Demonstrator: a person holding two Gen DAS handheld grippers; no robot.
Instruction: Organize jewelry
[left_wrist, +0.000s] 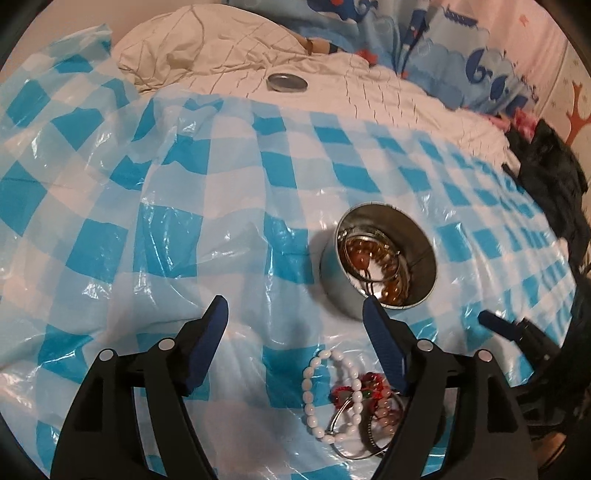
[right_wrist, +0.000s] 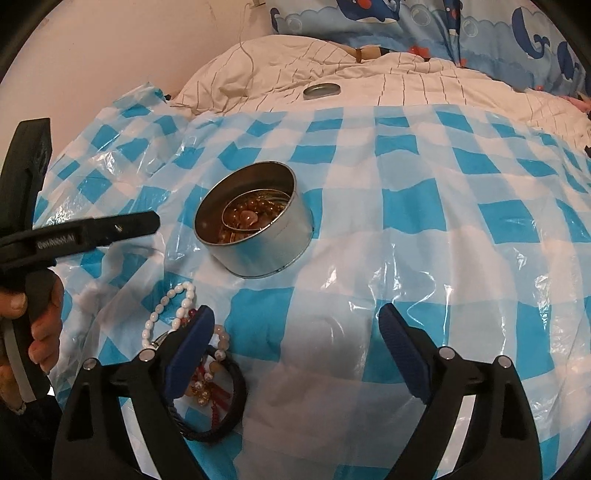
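Note:
A round metal tin (left_wrist: 334, 273) stands open on the checked plastic sheet (left_wrist: 184, 221), holding amber bead bracelets and a thin bangle. My left gripper (left_wrist: 294, 302) hovers open just in front of it with nothing between its fingers. A loose pile lies under its right finger: a white bead bracelet (left_wrist: 308, 387), a red piece (left_wrist: 345, 391) and a metal bangle (left_wrist: 347, 435). In the right wrist view my right gripper (right_wrist: 296, 311) is open and empty near the tin (right_wrist: 258, 254). Its left finger partly covers the white bead bracelet (right_wrist: 159, 317) and a black cord bracelet (right_wrist: 236, 398).
The tin's lid (left_wrist: 287, 82) (right_wrist: 321, 90) lies on the cream quilt beyond the sheet. A whale-print pillow (right_wrist: 369, 18) and dark clothing (left_wrist: 554, 177) border the bed. A hand (right_wrist: 44, 325) holds the left gripper, one of its fingers (right_wrist: 110, 229) reaching toward the tin.

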